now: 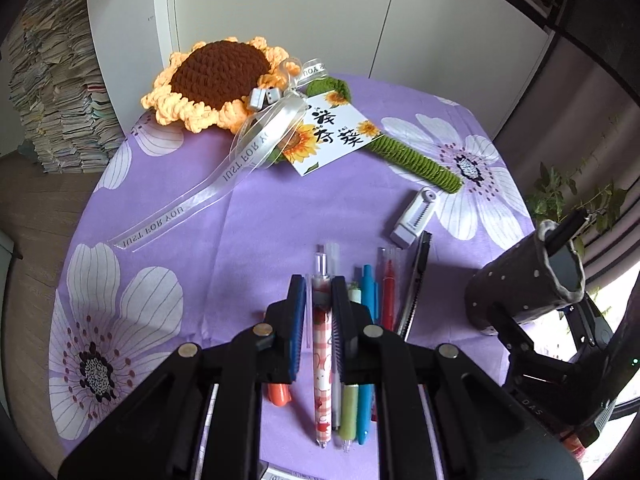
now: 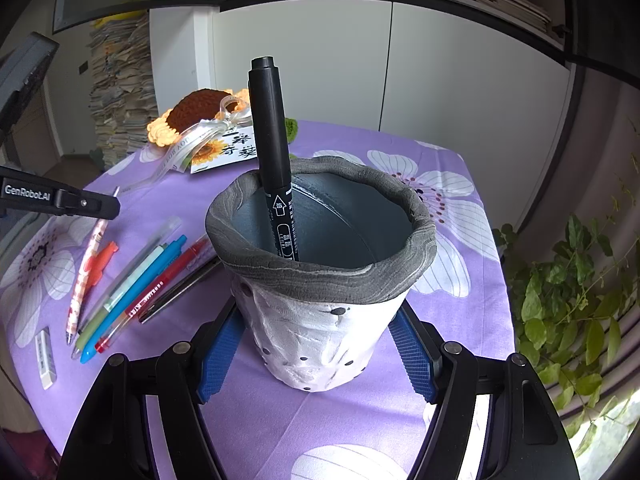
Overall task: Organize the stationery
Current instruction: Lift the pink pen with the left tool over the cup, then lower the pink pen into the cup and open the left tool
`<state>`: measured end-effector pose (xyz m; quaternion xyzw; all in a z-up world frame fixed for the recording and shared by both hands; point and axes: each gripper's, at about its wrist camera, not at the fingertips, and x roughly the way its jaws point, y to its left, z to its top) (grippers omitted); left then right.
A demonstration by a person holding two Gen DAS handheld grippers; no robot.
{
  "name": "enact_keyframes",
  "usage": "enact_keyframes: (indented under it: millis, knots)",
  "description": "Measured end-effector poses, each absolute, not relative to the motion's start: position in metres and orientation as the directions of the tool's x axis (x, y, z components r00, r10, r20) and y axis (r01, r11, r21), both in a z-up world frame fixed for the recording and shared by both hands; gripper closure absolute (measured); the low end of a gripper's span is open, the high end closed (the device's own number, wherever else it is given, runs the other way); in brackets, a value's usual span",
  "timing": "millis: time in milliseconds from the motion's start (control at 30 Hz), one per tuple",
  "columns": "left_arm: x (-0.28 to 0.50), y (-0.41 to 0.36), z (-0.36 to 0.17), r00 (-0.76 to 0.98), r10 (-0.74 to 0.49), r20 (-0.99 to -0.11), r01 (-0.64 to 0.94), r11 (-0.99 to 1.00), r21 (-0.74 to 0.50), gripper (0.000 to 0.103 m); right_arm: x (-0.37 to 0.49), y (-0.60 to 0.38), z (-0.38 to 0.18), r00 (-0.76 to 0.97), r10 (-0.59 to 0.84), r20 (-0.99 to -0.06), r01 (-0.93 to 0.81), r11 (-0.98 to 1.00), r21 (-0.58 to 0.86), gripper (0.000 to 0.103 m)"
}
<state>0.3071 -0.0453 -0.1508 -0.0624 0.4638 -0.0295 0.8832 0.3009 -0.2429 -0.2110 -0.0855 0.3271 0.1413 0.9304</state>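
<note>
My left gripper (image 1: 319, 288) is shut on a pink patterned pen (image 1: 323, 344), gripping it near its clear clicker end. In the right wrist view that pen (image 2: 86, 264) slants down from the left gripper (image 2: 106, 210) toward the cloth. My right gripper (image 2: 316, 360) is shut on a white, grey-rimmed pen cup (image 2: 320, 276), one blue pad on each side. A black marker (image 2: 274, 140) stands in the cup. Green (image 2: 120, 300), blue (image 2: 140, 292) and red (image 2: 160, 284) pens lie on the purple flowered cloth (image 2: 460, 304) left of the cup, with an orange marker (image 2: 102, 258) and a utility knife (image 2: 180, 292).
A crochet sunflower (image 1: 216, 80) with ribbon and a card lies at the far side of the table. A correction tape (image 1: 412, 216) sits beyond the pens. A white eraser (image 2: 44, 356) lies near the left edge. A leafy plant (image 2: 560, 300) hangs to the right of the table.
</note>
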Motion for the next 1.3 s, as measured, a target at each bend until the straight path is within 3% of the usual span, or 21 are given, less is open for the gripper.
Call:
enact_keyframes:
  millis: [300,700,1000,1300]
  knots:
    - [0.275,-0.075,-0.098,0.673,-0.205,-0.710,0.141,0.979,-0.149,0.092,0.301,-0.243,-0.211,0.746,0.207,-0.633,-0.319,0.946,-0.066,0.030]
    - [0.280,-0.131,-0.040,0.807,-0.341,-0.481,0.296,0.940,-0.171,0.092,0.301,-0.243,-0.211,0.746,0.207,-0.633,-0.319,0.946,-0.066,0.030]
    - [0.298,-0.150,-0.038,0.836,-0.385,-0.392,0.330,0.922,-0.201,0.092,0.301,-0.243,-0.211,0.746,0.207,-0.633,-0.319,0.946,-0.066,0.030]
    - [0.301,-0.156,-0.058,0.836,-0.379,-0.397,0.339,0.925,-0.169,0.092,0.301,-0.243,-0.211,0.745,0.206,-0.634,-0.318,0.946,-0.066,0.030]
